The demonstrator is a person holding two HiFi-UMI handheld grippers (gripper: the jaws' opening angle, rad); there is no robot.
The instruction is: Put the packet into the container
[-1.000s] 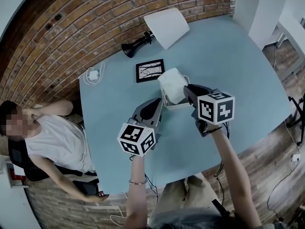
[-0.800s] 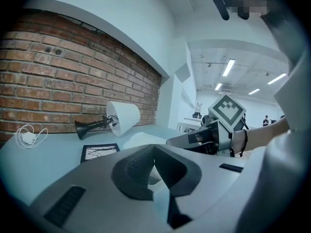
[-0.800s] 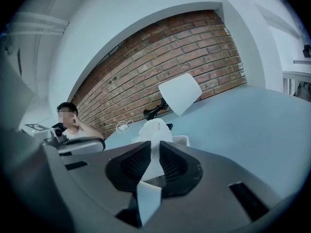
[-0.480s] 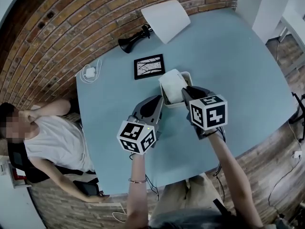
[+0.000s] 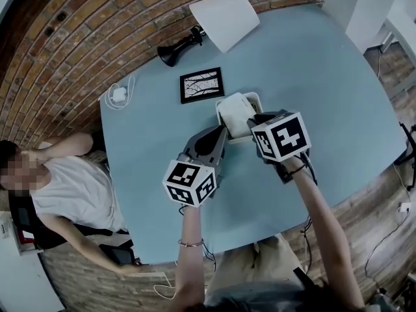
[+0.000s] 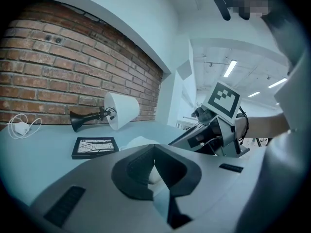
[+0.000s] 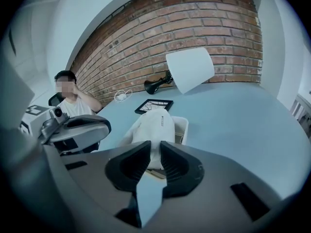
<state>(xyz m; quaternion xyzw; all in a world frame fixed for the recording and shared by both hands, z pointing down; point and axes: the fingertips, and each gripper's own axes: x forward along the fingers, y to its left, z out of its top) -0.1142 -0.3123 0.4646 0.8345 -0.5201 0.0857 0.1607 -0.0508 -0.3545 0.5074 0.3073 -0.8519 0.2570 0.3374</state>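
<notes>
A white container (image 5: 255, 99) stands mid-table. A white packet (image 5: 234, 112) lies tilted in it, with its top end poking over the rim. My right gripper (image 5: 255, 121) points steeply down, shut on the packet's near end; in the right gripper view the packet (image 7: 155, 127) runs from the jaws into the container (image 7: 183, 124). My left gripper (image 5: 221, 132) is at the container's near left corner. In the left gripper view my left gripper (image 6: 154, 152) has its tips together with a strip of white wall between the jaws. The packet (image 6: 138, 142) rises just beyond.
A black picture frame (image 5: 201, 85) lies behind the container, with a toppled lamp (image 5: 221, 19) and a white charger with cable (image 5: 119, 95) further back by the brick wall. A seated person (image 5: 65, 187) is at the table's left.
Both grippers have sunk toward the table. The right one has tipped further down, and the packet has gone lower into the container.
</notes>
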